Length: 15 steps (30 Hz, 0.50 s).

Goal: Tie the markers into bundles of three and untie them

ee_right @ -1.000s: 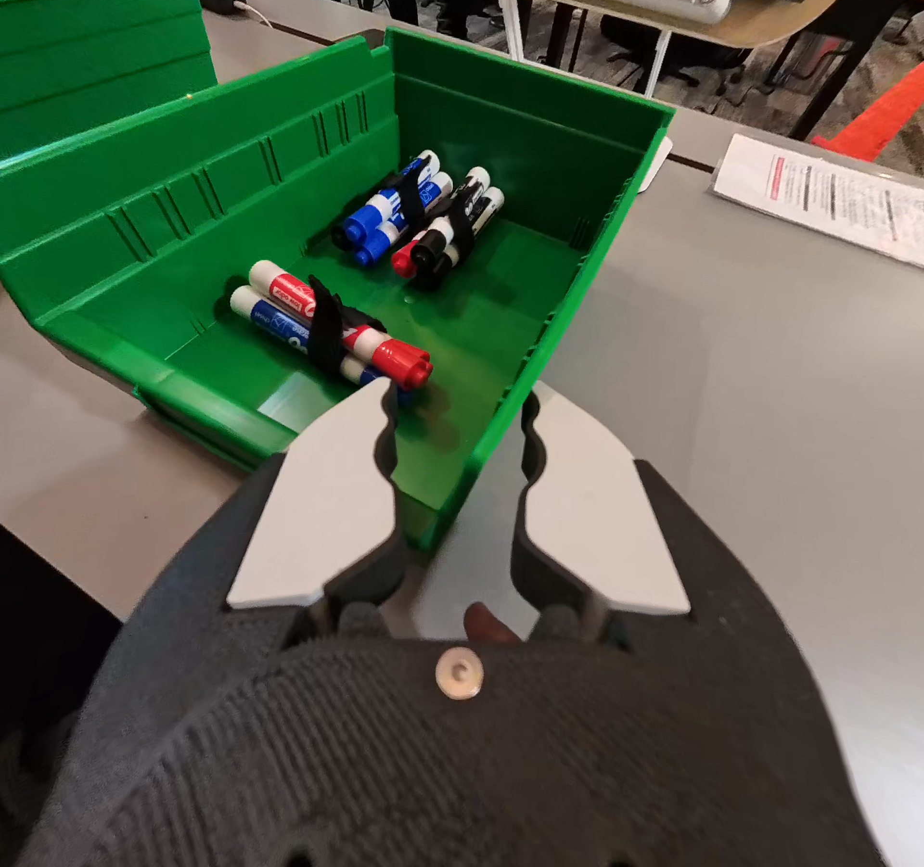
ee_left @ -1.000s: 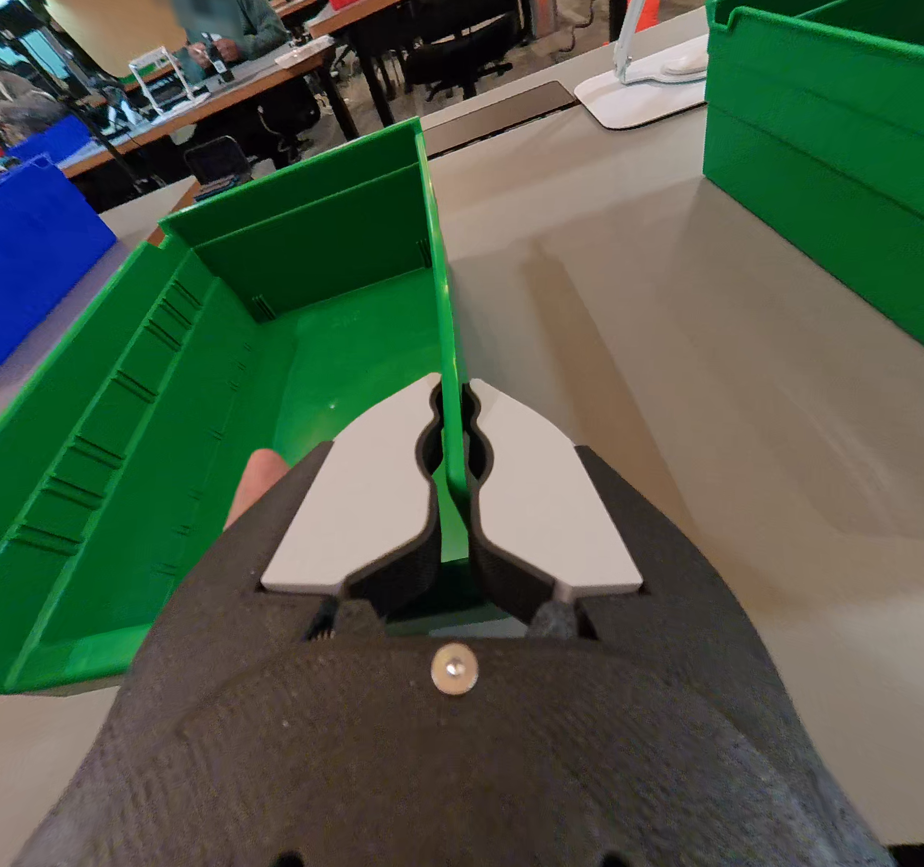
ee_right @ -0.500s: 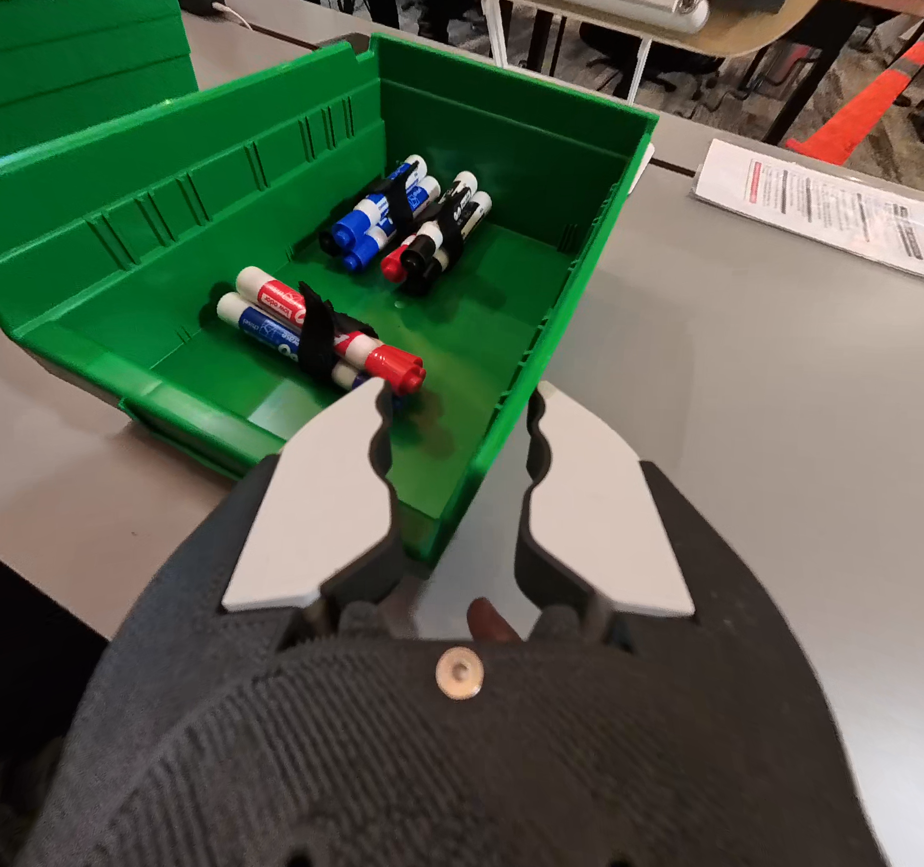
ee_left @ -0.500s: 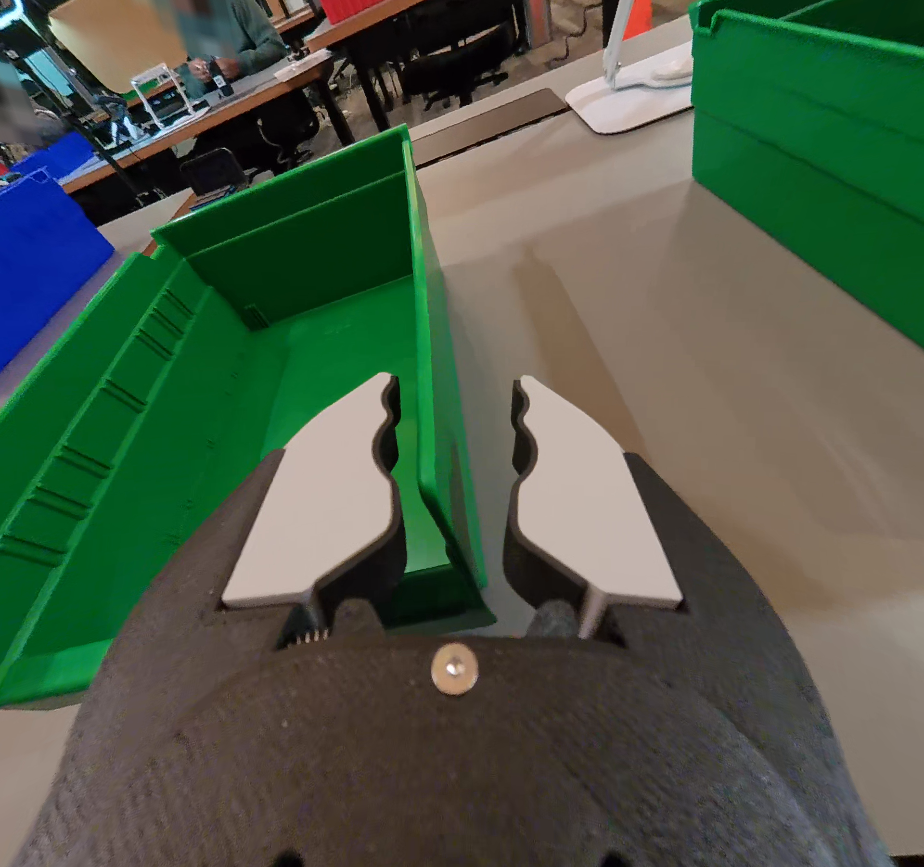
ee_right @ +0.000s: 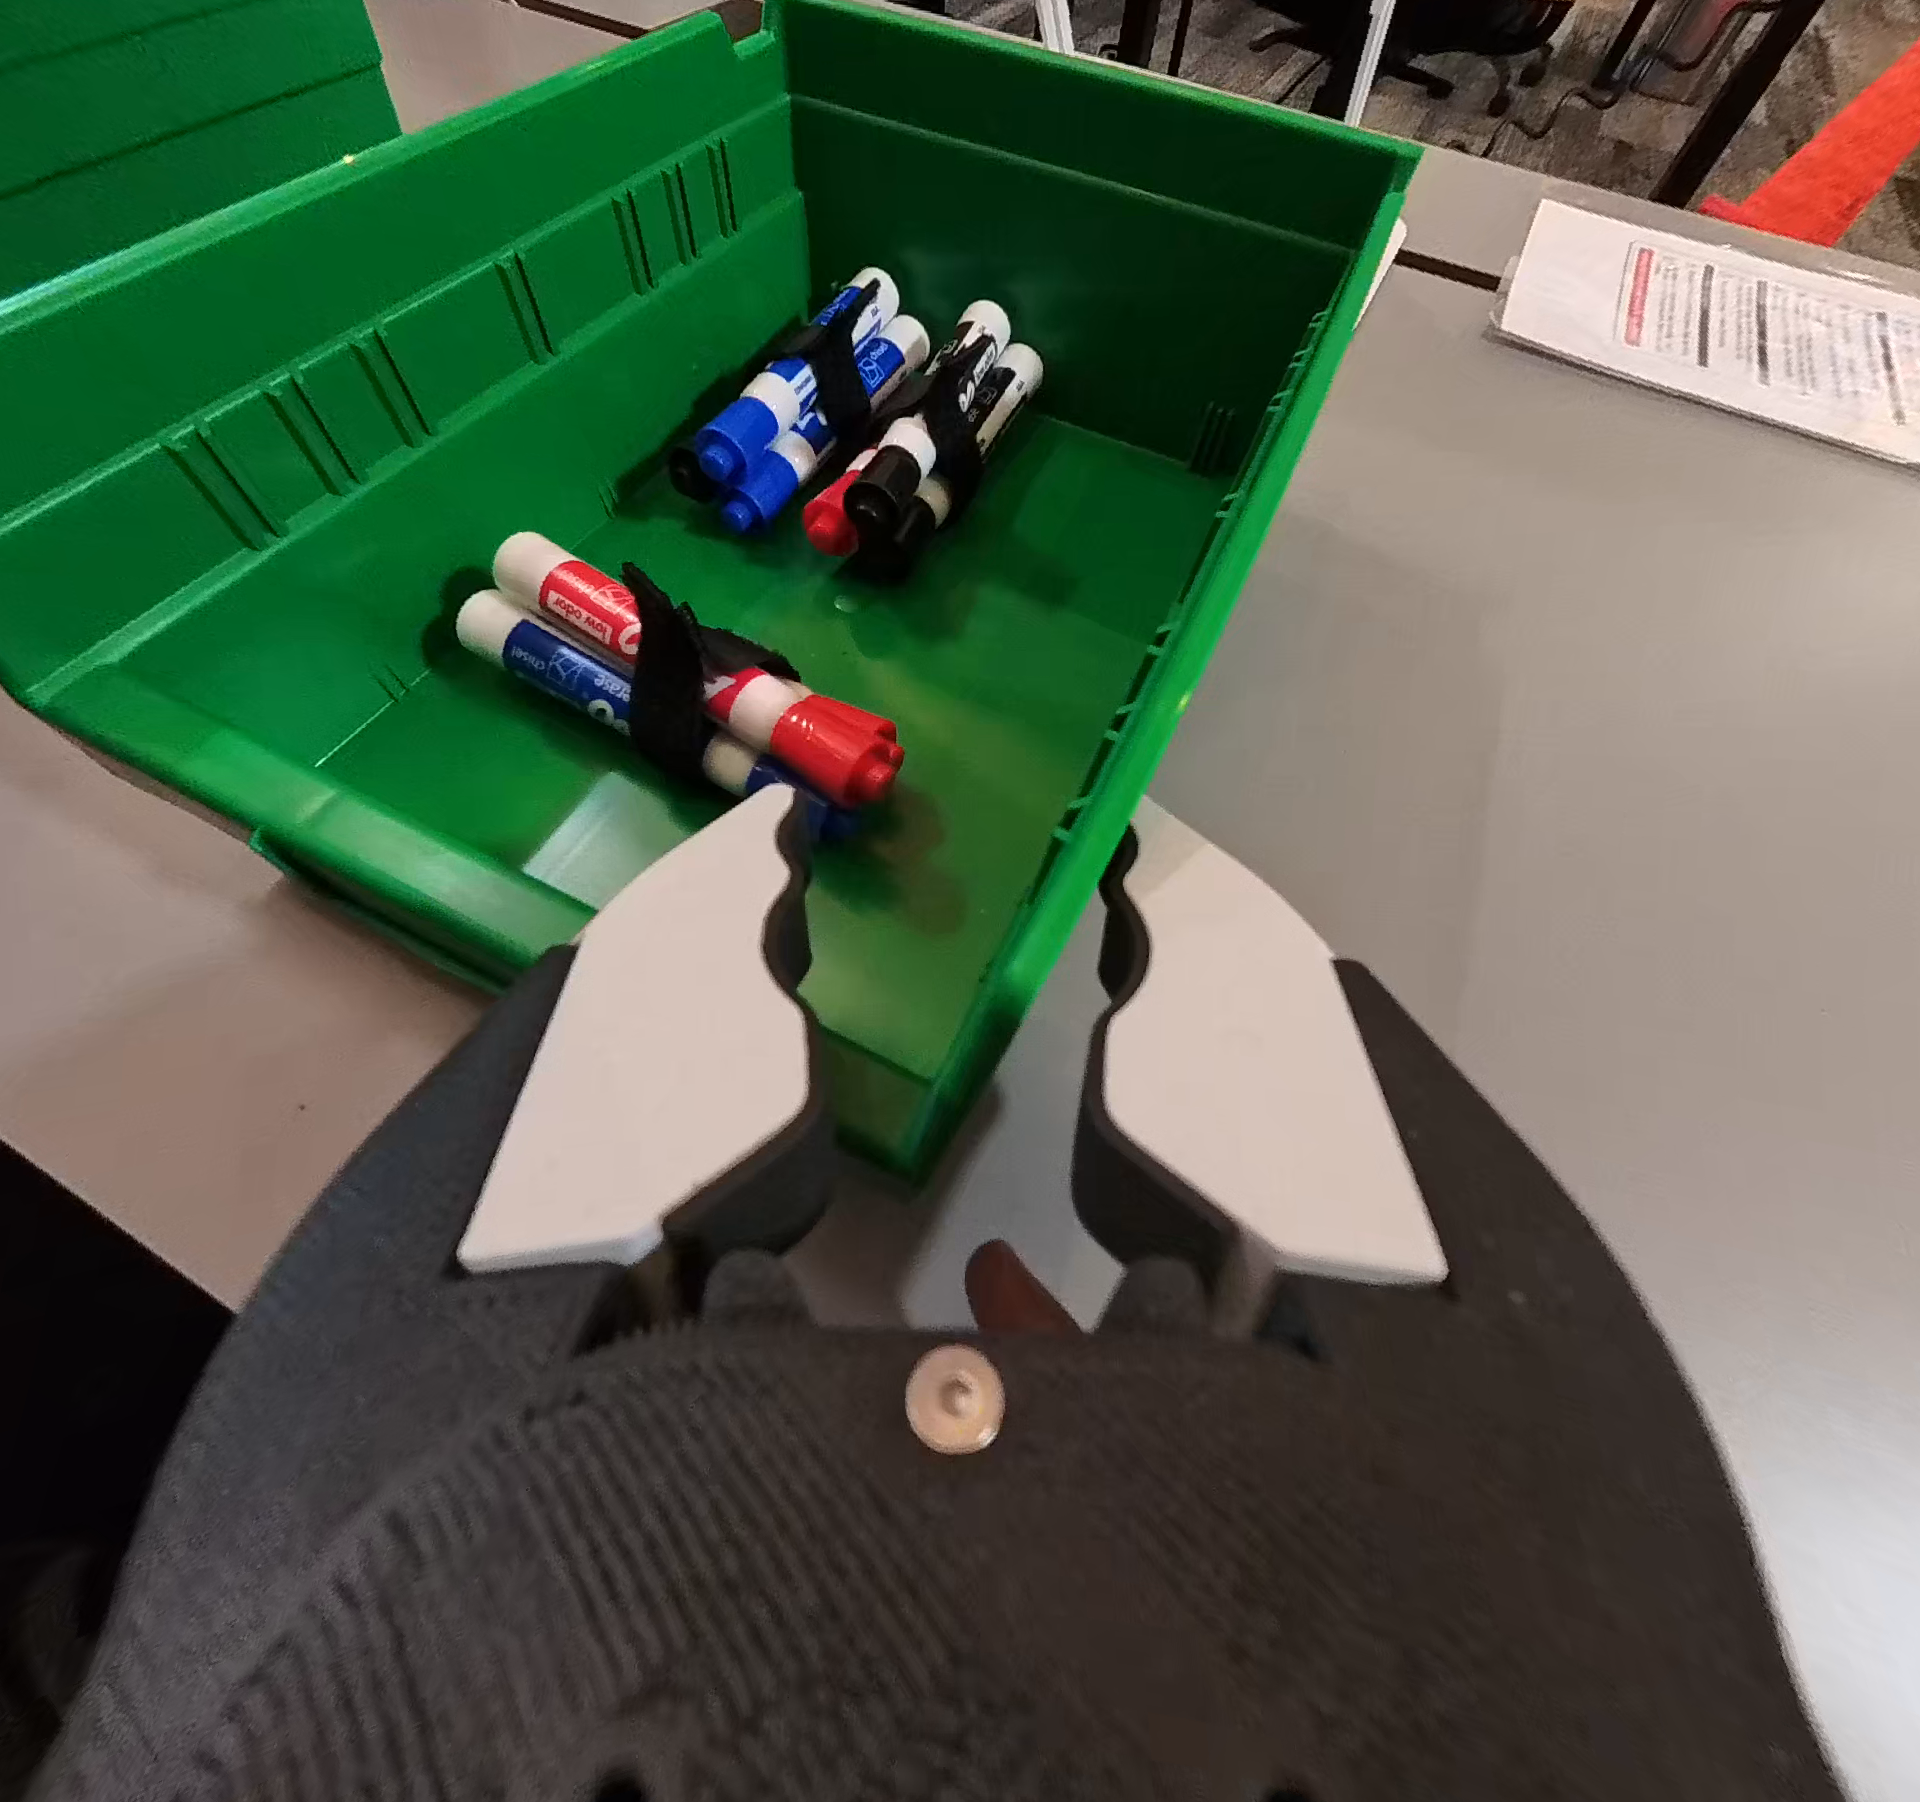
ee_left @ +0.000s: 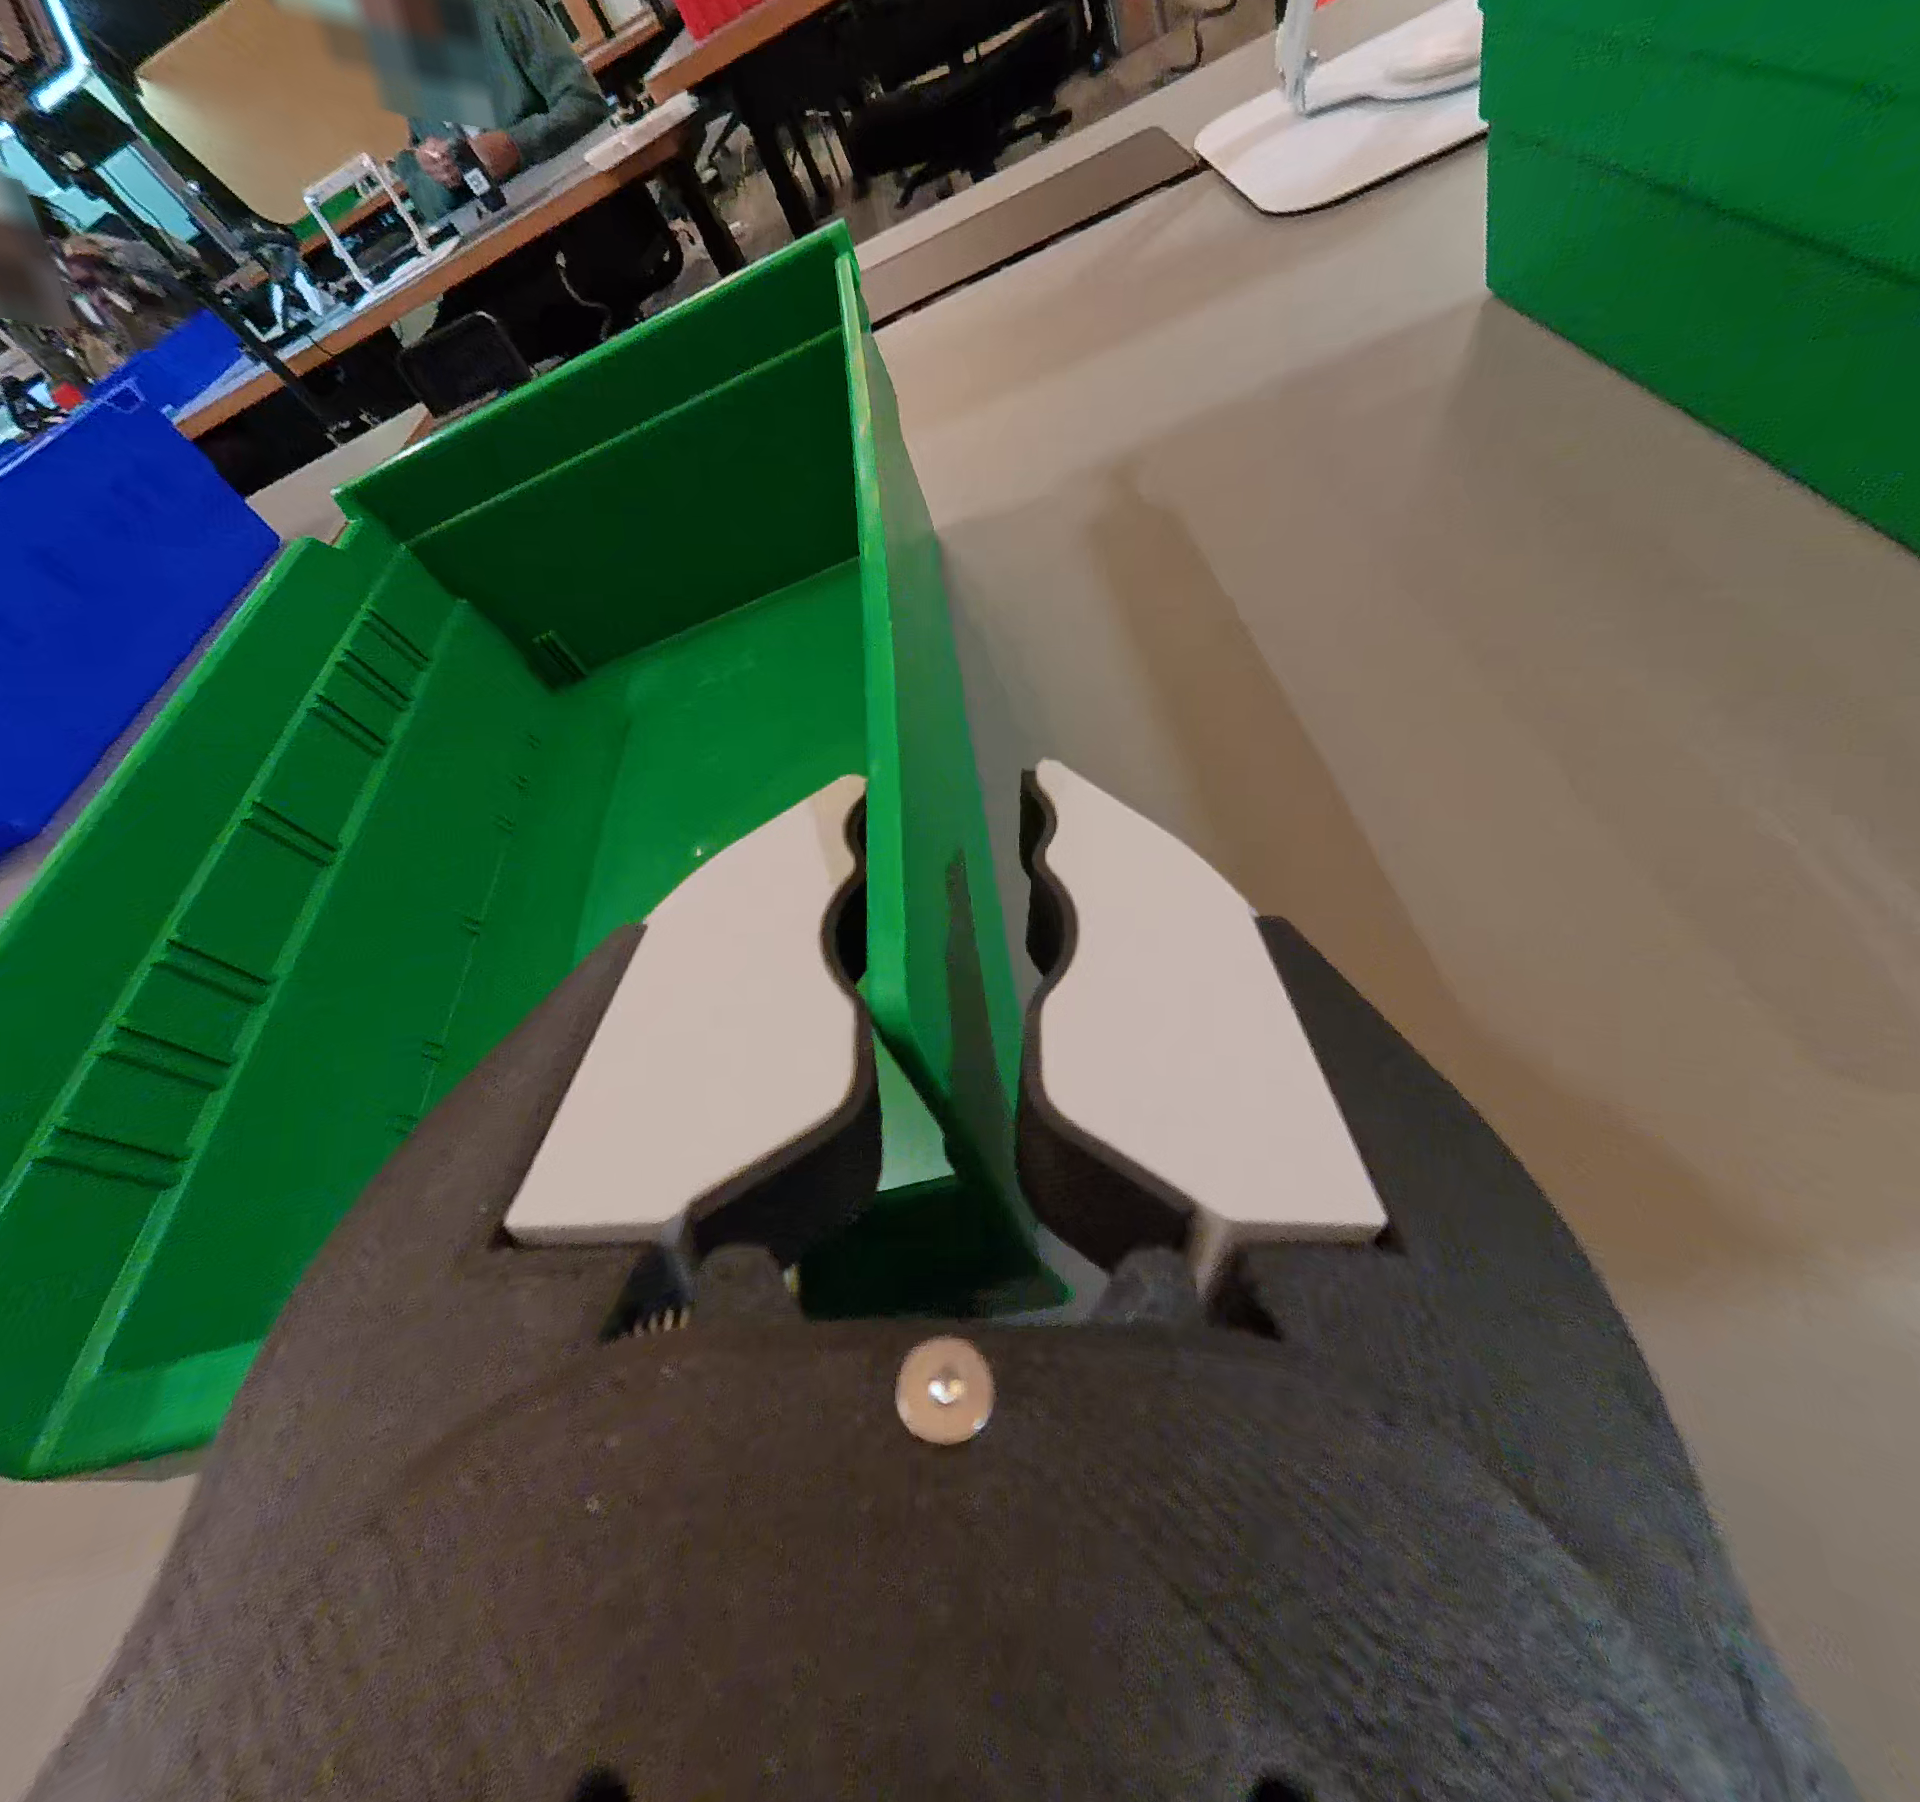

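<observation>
Since half a second ago the left gripper (ee_left: 945, 781) has narrowed its jaws about the right wall of the empty bin (ee_left: 312, 921); the right gripper (ee_right: 951, 807) has barely shifted.

Left wrist view: a blue bin (ee_left: 94, 589) stands at far left. The empty bin sits next on the table (ee_left: 1351, 713), with nothing inside it. The left gripper straddles the bin's right wall near the front corner, one finger inside and one outside. Both are close against the plastic, but whether they pinch it cannot be told. Another green bin (ee_left: 1714, 194) stands well apart at right.

Right wrist view: the marker bin (ee_right: 416, 350) holds three strapped bundles. The red and blue bundle (ee_right: 675, 682) lies nearest, with the blue bundle (ee_right: 800, 402) and the black bundle (ee_right: 925, 443) side by side at the back. The right gripper is released, its jaws wide astride this bin's right wall near the front corner, with clear gaps on both sides. A printed sheet (ee_right: 1714, 329) lies at far right
</observation>
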Each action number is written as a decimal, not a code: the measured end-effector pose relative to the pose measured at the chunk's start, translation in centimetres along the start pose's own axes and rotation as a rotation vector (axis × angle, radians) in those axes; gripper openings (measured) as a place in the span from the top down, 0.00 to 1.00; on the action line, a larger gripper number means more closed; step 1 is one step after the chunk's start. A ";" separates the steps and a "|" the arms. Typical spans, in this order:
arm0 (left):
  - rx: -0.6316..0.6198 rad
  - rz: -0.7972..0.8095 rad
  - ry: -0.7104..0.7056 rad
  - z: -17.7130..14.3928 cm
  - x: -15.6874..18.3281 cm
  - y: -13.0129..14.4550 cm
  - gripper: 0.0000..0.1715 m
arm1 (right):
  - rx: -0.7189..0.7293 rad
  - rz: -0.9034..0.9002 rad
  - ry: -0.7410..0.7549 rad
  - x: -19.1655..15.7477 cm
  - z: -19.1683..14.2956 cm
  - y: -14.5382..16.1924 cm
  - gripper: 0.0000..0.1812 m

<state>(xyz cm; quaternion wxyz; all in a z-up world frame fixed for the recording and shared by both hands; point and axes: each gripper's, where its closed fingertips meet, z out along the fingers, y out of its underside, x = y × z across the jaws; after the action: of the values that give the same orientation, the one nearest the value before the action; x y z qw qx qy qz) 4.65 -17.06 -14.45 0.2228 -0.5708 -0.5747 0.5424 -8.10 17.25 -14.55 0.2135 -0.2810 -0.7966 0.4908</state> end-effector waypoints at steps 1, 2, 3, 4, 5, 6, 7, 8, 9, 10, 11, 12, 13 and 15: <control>-0.001 0.001 -0.002 0.0 -0.1 0.0 0.87 | 0.000 0.000 0.000 0.0 0.0 0.0 0.70; -0.005 0.005 -0.010 0.0 -0.3 0.1 0.90 | 0.000 0.000 -0.001 0.0 0.0 0.0 0.70; -0.004 0.004 -0.015 0.0 -0.5 0.0 0.93 | 0.000 0.001 -0.002 0.0 0.0 0.0 0.70; 0.001 0.000 -0.009 0.0 -0.4 0.0 0.94 | 0.000 0.002 -0.002 0.0 0.0 0.0 0.70; 0.006 0.001 -0.012 0.0 -0.4 -0.1 0.94 | 0.000 0.005 -0.003 0.0 0.0 0.0 0.70; 0.006 0.006 -0.015 0.0 -0.4 -0.1 0.94 | 0.000 0.008 -0.003 0.0 0.0 0.0 0.70; 0.006 0.006 -0.017 0.0 -0.5 -0.1 0.95 | 0.000 0.012 -0.004 0.0 0.0 0.0 0.71; 0.007 0.005 -0.018 0.0 -0.5 -0.1 0.95 | 0.000 0.018 -0.004 0.1 0.0 0.0 0.71; 0.006 0.006 -0.020 0.0 -0.6 -0.1 0.95 | 0.001 0.027 -0.007 0.1 0.0 -0.1 0.72; 0.004 0.007 -0.025 0.0 -0.6 -0.1 0.95 | 0.002 0.043 -0.010 0.2 -0.1 -0.1 0.73; 0.005 0.004 -0.029 -0.1 -0.7 -0.2 0.95 | 0.004 0.066 -0.015 0.3 -0.1 -0.1 0.75; 0.008 -0.002 -0.028 -0.2 -0.9 -0.3 0.96 | 0.006 0.100 -0.018 0.5 -0.1 -0.2 0.78; 0.014 -0.014 -0.023 -0.3 -0.9 -0.5 0.96 | 0.008 0.145 -0.015 0.9 -0.2 -0.3 0.82; 0.023 -0.025 -0.020 -0.5 -1.2 -0.9 0.97 | 0.007 0.211 -0.013 1.7 -0.2 -0.3 0.89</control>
<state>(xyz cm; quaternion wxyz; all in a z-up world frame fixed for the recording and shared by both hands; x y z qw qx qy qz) 5.06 -17.70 -13.11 0.2305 -0.5556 -0.5779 0.5516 -9.29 18.40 -14.03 0.1566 -0.3594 -0.7622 0.5151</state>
